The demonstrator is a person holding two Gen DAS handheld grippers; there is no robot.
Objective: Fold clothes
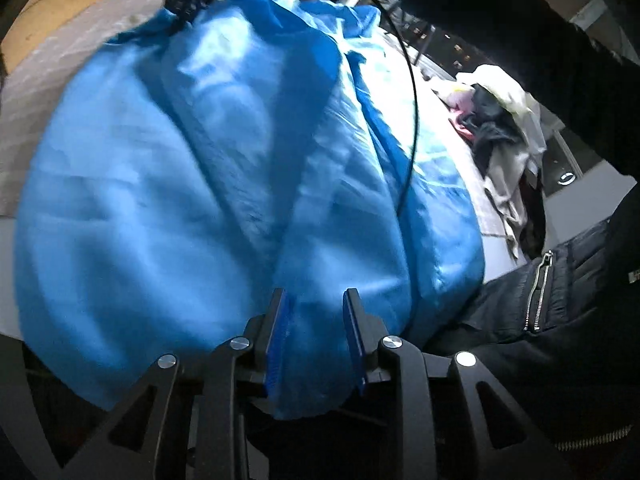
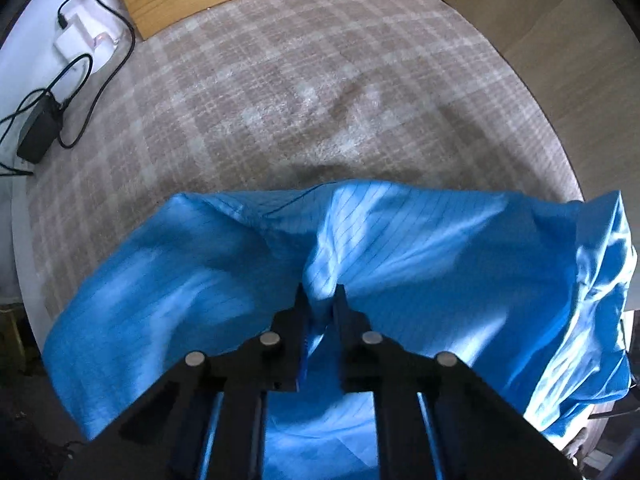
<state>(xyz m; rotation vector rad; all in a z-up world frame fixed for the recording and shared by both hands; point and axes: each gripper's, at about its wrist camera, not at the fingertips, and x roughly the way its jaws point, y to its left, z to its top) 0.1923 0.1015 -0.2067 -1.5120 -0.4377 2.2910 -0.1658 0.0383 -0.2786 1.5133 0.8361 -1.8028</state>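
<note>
At the bottom of the left wrist view, the left gripper (image 1: 316, 340) has its fingers fairly wide, with blue garment (image 1: 224, 184) cloth bunched between them; whether they pinch it I cannot tell. The right gripper (image 2: 322, 304) has narrow fingers clamping a fold. The garment (image 2: 400, 248) hangs above the checked bed cover (image 2: 304, 80). It looks thin, light and slippery, so edges or seams seem the safest hold. A clothes pile (image 1: 500, 120) sits far right.
</note>
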